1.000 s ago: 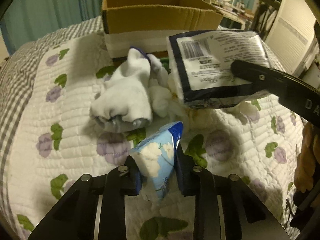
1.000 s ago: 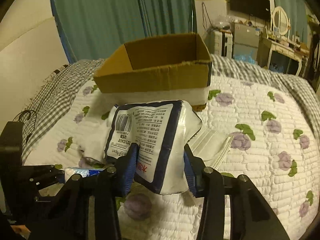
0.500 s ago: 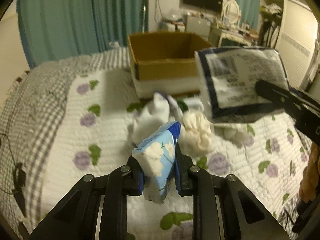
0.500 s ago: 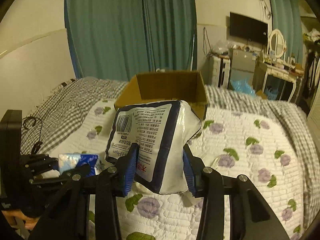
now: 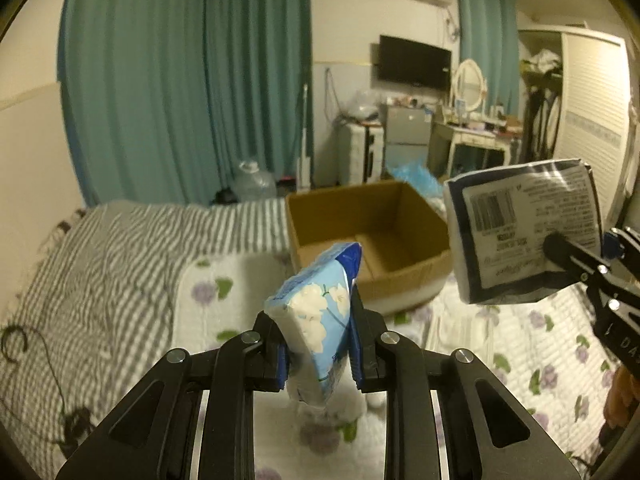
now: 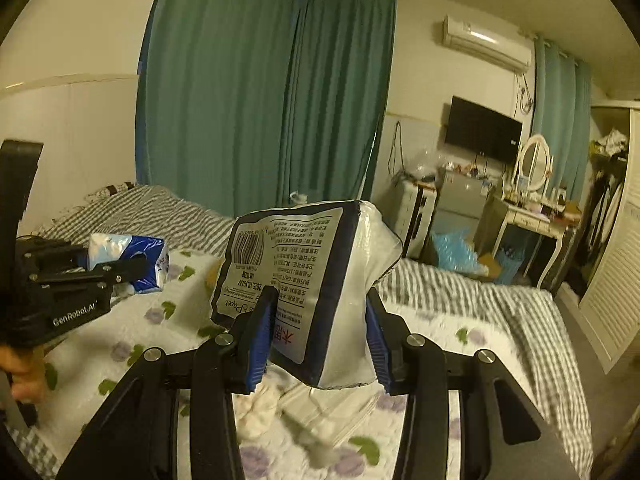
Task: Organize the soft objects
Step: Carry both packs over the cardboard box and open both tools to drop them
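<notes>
**Two soft packs up in the air over the bed**

Green curtains [image 5: 188, 80] are hanging behind a bed, and a white quilt [image 5: 520, 344] with purple flowers is lying across it, with a gray striped blanket [image 5: 112, 256] beside it.

An open cardboard box [image 5: 368, 240] is sitting on the quilt. It is brown and square, and nothing is showing inside it.

The left gripper [image 5: 316, 344] is squeezing a small tissue pack [image 5: 316, 320] between its blue pads. The pack is light blue with white flowers, shiny and squishy, and it is tilting toward the box. It is hanging above the quilt, in front of the box.

The right gripper [image 6: 320, 332] is pinching a bigger pack of paper [image 6: 304, 280]. This one is puffy and white with a dark blue edge and a barcode. It is hanging in the air too, off to the right of the box.

Soft white things [image 6: 264, 404] are lying blurry on the quilt under the right gripper. A dressing table with a round mirror [image 6: 536, 164] is standing far back.
</notes>
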The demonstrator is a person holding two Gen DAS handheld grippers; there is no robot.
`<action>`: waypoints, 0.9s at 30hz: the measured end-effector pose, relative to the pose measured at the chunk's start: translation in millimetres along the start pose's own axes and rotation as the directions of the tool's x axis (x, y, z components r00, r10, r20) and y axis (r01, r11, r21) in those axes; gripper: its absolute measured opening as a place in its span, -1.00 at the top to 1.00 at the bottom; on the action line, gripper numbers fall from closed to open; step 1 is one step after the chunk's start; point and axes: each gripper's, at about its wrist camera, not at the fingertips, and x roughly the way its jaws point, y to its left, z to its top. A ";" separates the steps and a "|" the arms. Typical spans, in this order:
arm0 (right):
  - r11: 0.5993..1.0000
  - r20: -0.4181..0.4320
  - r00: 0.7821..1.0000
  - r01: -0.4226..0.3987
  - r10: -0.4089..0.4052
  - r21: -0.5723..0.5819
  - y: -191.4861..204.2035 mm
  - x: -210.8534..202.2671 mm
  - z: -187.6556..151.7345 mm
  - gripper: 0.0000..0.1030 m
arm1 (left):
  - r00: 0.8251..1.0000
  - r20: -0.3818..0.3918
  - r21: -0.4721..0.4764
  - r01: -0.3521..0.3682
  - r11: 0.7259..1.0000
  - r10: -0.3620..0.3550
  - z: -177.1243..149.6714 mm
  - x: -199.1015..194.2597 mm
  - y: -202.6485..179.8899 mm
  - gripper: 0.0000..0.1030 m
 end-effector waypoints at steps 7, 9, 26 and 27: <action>0.999 0.050 0.999 0.015 -0.013 -0.030 -18.1 20.9 28.5 0.16 | 0.998 0.063 -0.011 0.007 1.000 -0.007 42.0 17.1 7.3 0.56; 1.000 0.054 0.998 0.017 -0.016 -0.019 -24.4 33.5 36.4 0.16 | 0.997 0.077 -0.025 0.012 1.000 -0.010 52.9 25.1 10.0 0.56; 0.998 -0.045 0.999 -0.032 0.030 -0.055 -24.7 165.0 41.7 0.14 | 0.999 0.016 -0.053 0.031 0.998 -0.031 79.4 149.3 4.5 0.56; 0.998 -0.065 0.997 -0.035 0.032 -0.054 -25.1 174.4 38.1 0.14 | 0.999 0.001 -0.055 0.032 0.998 -0.032 78.4 156.8 4.0 0.56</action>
